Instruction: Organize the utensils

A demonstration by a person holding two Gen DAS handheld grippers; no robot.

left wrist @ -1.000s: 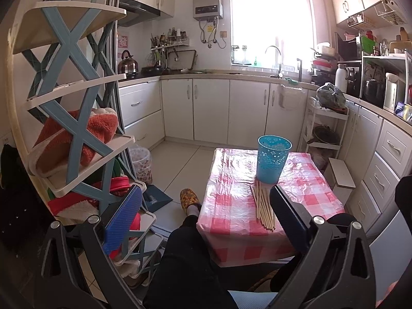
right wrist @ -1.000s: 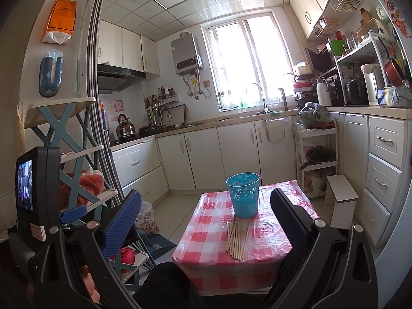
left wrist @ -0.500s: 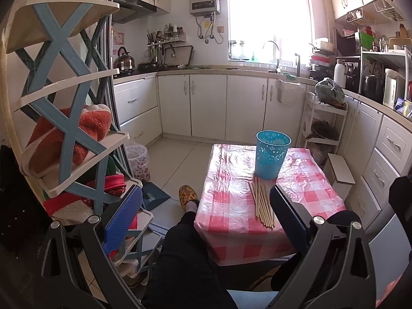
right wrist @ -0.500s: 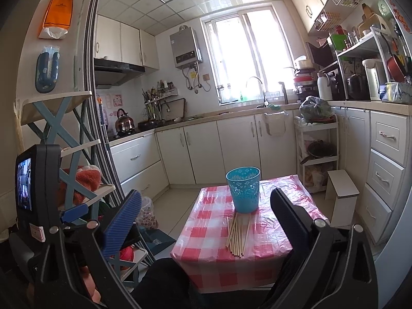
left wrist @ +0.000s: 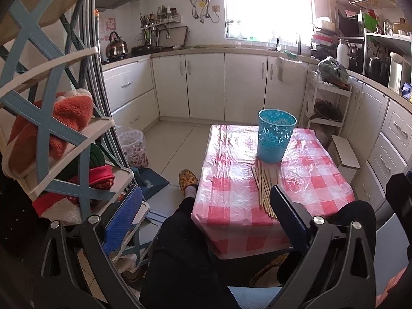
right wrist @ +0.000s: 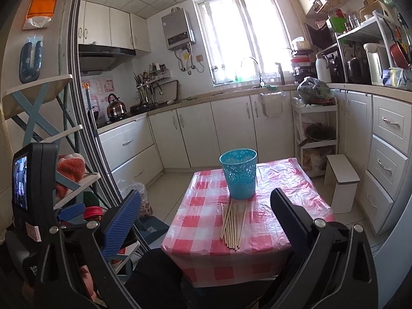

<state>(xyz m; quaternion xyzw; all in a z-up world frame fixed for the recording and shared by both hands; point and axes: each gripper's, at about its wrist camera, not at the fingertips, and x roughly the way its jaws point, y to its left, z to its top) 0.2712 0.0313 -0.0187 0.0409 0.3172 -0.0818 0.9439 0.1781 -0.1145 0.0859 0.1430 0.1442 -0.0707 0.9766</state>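
A bundle of several wooden chopsticks (left wrist: 263, 186) lies flat on a small table with a red-and-white checked cloth (left wrist: 316, 180). A blue perforated cup (left wrist: 275, 135) stands upright just behind them. The chopsticks (right wrist: 233, 222), the cup (right wrist: 239, 173) and the table (right wrist: 278, 221) also show in the right wrist view. My left gripper (left wrist: 203, 213) is open and empty, held short of the table above the person's legs. My right gripper (right wrist: 203, 216) is open and empty, also short of the table.
A blue-and-white shelf rack (left wrist: 54, 134) with red cloths stands close on the left. A white stool (right wrist: 341, 180) and drawers (right wrist: 386, 154) are at the right. White cabinets (left wrist: 224, 85) line the back. The person's slippered foot (left wrist: 188, 180) is by the table's left edge.
Both views have tilted slightly downward, so the table and chopsticks sit a little higher in frame. Both grippers stay open and the chopsticks and cup have not moved.
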